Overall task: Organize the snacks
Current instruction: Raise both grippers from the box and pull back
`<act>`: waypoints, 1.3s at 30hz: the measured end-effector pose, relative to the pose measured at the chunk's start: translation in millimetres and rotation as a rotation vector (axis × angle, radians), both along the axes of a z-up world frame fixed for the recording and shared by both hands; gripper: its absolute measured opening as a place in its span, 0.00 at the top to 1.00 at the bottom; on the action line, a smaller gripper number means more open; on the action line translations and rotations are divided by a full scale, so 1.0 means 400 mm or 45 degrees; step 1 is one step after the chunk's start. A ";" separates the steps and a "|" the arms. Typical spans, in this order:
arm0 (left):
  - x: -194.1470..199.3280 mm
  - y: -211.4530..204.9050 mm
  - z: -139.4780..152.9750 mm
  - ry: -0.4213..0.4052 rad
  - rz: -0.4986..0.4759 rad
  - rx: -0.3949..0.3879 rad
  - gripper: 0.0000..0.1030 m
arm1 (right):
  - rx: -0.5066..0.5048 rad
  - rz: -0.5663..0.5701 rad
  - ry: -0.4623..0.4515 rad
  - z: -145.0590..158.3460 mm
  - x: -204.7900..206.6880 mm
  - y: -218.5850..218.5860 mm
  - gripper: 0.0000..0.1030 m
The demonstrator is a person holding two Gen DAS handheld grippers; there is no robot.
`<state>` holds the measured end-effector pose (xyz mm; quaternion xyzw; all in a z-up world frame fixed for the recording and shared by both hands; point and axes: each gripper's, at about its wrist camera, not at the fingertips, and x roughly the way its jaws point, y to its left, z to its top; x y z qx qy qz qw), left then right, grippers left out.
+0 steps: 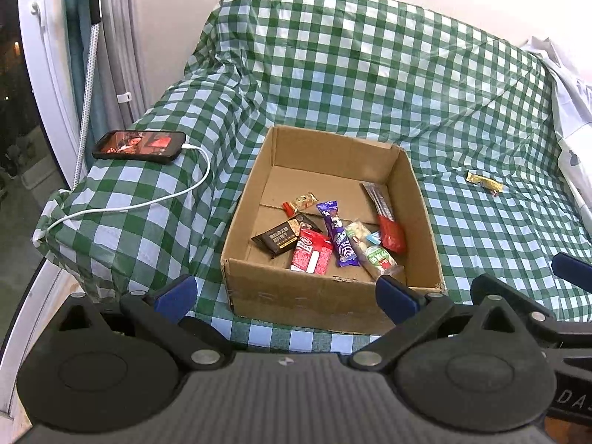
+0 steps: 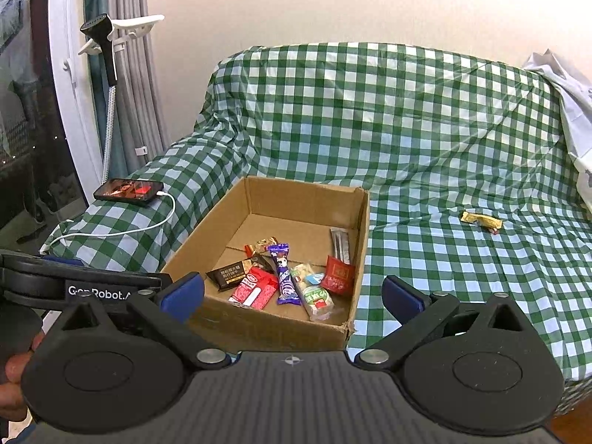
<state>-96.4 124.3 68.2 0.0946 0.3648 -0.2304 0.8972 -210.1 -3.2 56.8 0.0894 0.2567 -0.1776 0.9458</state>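
Surface: sofa draped in a green-and-white checked cloth (image 1: 370,74), seat, back and left armrest all covered; pale wall behind; grey curtain (image 2: 137,92) and a white-framed window (image 1: 40,74) at far left, dark outside.

On the left armrest: smartphone (image 1: 140,146), screen lit, with a white charging cable (image 1: 148,201) trailing off the near edge.

Cardboard box (image 1: 420,199), open-topped, on the seat, near left of centre. Contents, heaped toward its near right corner: black wrapper (image 1: 279,238), red-and-white packet (image 1: 310,253), purple bar (image 1: 338,236), clear pack with green label (image 1: 373,253), red sachet (image 1: 392,233), small orange-red sweet (image 1: 301,201), grey stick pack (image 1: 377,196) leaning on the right wall. Print too small to read.

Loose item: gold-wrapped snack (image 1: 484,183) on the seat, well right of the box, lying flat.

Cut off: white bag or sheet (image 2: 569,85) at far right edge; the person's fingers (image 2: 14,370) at the lower left of the right view.

Left gripper (image 1: 285,294): jaws spread wide, empty, near the box front.

Right gripper (image 2: 292,294): jaws spread wide, empty, before the box's near right corner
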 end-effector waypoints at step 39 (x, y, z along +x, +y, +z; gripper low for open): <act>0.034 -0.116 -0.030 0.039 -0.017 0.127 0.00 | 0.140 -0.071 0.006 -0.060 0.002 -0.100 0.01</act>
